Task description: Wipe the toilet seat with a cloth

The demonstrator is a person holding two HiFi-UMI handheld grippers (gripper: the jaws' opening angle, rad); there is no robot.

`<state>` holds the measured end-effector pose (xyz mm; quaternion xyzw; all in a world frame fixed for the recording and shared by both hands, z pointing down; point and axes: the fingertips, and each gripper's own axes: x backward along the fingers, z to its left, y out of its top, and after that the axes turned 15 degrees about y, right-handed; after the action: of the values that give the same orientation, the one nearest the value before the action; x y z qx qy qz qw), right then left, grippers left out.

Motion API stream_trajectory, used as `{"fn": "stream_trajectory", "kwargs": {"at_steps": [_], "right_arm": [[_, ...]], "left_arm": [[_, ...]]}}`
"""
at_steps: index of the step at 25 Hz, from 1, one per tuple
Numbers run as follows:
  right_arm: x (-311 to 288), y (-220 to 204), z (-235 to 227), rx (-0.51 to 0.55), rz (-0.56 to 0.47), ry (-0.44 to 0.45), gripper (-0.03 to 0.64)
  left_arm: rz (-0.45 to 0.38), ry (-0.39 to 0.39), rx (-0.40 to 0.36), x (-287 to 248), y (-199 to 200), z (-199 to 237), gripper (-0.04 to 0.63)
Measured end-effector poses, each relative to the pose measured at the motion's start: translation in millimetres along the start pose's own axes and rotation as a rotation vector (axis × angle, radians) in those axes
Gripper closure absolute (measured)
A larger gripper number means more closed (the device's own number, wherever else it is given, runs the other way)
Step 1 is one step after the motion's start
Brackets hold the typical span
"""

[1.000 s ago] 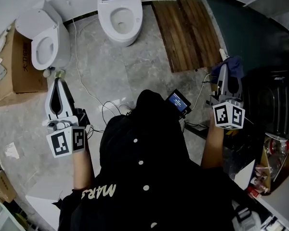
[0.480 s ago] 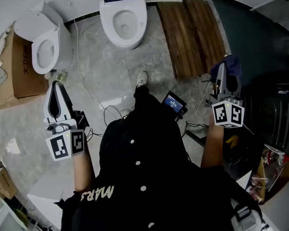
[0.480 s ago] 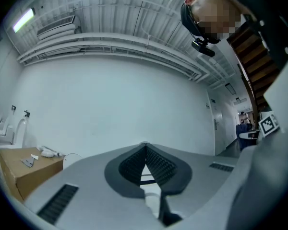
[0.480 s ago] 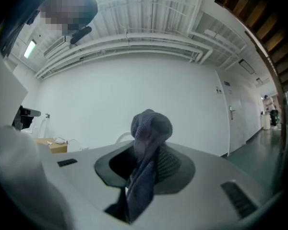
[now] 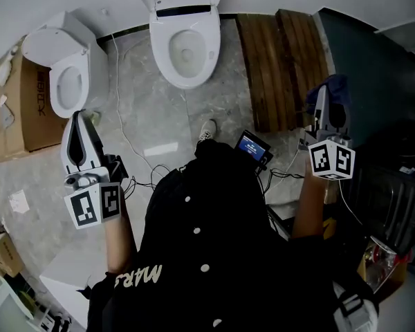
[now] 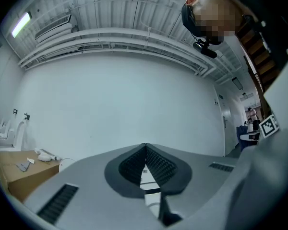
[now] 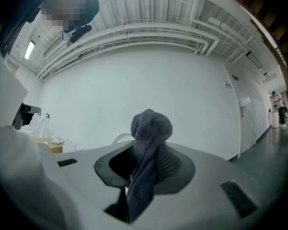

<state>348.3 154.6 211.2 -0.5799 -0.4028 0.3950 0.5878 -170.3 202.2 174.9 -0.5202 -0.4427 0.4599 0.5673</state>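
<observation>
Cloth (image 7: 145, 166), dark blue-grey, was pinched btwn the jaws of the right gripper (image 5: 324, 101). Its bunched end stuck out past the tips and the rest trailed back down the throat. In the head view the cloth (image 5: 338, 88) sat at the right side of the frame, beside the wooden boards (image 5: 280, 61) and well apart from the toilet seat (image 5: 164, 57). The seat was a white ring on the ctr toilet (image 5: 187, 19) at top of frame, against the wall.

The left gripper (image 5: 77, 120) had its jaws pressed together at the tips w/ nothing btwn them, as the left gripper view showed plainly. It was held over the grey stone floor (image 5: 145, 116), just below a second toilet (image 5: 62, 81) at the left, near a cardboard box (image 5: 21, 109).

Both grippers pointed fwd, one on each side of the person (image 5: 207, 254), who wore a black top w/ white buttons. A shoe (image 5: 207, 128) showed ahead of the person, w/ a small device w/ lit screen (image 5: 253, 148) just right of it. Cables (image 5: 121, 137) trailed over the floor.
</observation>
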Motion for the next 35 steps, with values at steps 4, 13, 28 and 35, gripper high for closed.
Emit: {"fn": "stream_trajectory", "kwargs": {"at_steps": [4, 13, 28, 35], "right_arm": [[-41, -4, -23, -0.016, 0.005, 0.025, 0.520], [-97, -18, -57, -0.020, 0.039, 0.058, 0.520], [-209, -52, -36, 0.071, 0.149, 0.077, 0.520], [-304, -125, -25, 0.160, 0.306, 0.198, 0.520]], "left_arm": [[0.006, 0.018, -0.007, -34, 0, -17, 0.588], [0.014, 0.029, -0.014, -81, -1, -46, 0.588], [0.066, -0.080, 0.014, -208, -35, -23, 0.588], [0.111, -0.167, -0.016, -285, -44, -14, 0.588]]}}
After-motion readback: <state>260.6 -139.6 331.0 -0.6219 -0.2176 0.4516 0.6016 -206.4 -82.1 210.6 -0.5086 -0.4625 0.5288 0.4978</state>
